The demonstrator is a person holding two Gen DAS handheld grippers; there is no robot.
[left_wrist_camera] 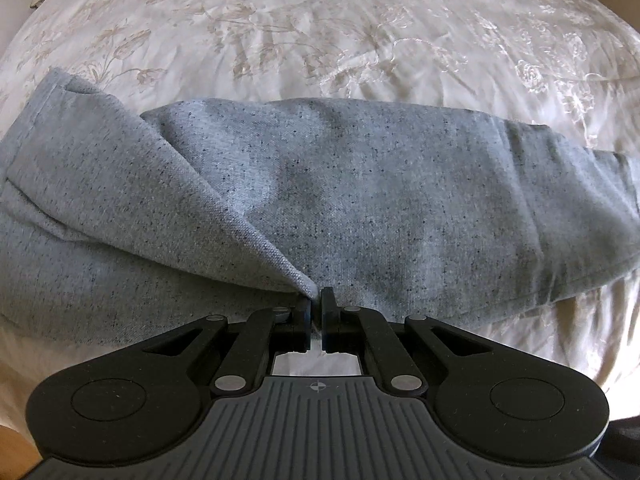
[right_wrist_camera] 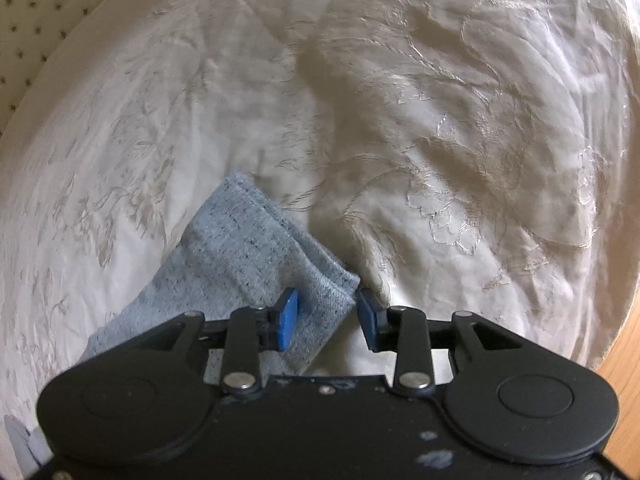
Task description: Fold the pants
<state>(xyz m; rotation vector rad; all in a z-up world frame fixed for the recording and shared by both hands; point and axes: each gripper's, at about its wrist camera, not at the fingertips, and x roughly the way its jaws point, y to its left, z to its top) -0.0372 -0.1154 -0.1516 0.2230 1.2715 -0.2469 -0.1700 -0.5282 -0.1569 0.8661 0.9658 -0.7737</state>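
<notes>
Bedspread point(left_wrist_camera: 360, 20), cream with embroidered flowers, fills both views ahead of each tool. Grey sweatpants point(left_wrist_camera: 400, 200) lie across it just ahead of the left tool point(left_wrist_camera: 317, 304), which is pressed together, pinching a raised fabric edge. The right tool point(right_wrist_camera: 327, 314) is spread, its fingers straddling the corner of a leg cuff point(right_wrist_camera: 256, 248). Step in hand looks like a fold; next, the right tool likely needs to pinch that cuff.

Soft daylight, fairly bright, sheen on the embroidered cream bedspread point(right_wrist_camera: 460, 128). Right wrist view motion-blurred with a broad dark shadow mid-frame. Strong fisheye bending at edges, corners vignetted.
</notes>
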